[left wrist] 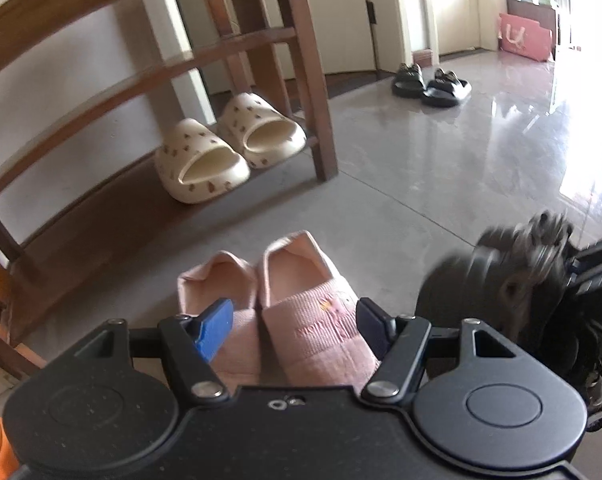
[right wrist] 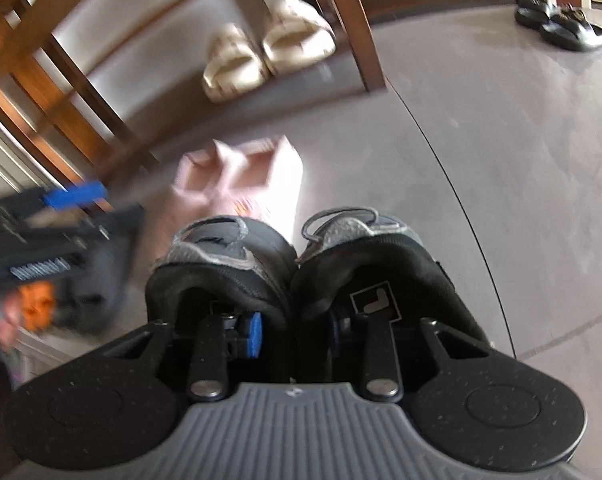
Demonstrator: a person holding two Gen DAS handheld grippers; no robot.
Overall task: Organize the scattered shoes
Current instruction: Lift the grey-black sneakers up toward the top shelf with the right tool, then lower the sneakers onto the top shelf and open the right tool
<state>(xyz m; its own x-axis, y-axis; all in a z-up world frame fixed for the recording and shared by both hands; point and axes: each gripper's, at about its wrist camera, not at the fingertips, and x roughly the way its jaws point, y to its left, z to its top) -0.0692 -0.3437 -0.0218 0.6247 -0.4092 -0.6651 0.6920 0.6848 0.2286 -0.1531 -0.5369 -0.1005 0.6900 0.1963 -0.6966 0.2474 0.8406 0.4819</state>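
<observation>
Right gripper (right wrist: 293, 336) jaws pinched on the touching inner collars of the black sneakers (right wrist: 293, 280), one finger inside each shoe; pair looks lifted off the floor, blur makes that uncertain; left gripper (left wrist: 293, 326) jaws spread wide, straddling one pink slipper of the pink slippers (left wrist: 277, 308), pads not pressing; slippers sit on the floor in front of the wooden rack (left wrist: 313, 100); cream slides (left wrist: 231, 152) under the rack; black sandals (left wrist: 431, 82) well beyond it.

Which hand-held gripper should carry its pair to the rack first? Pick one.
Right. The right hand-held gripper has pinched the black sneakers together by their inner walls. The left hand-held gripper merely straddles the pink slippers, open.
</observation>
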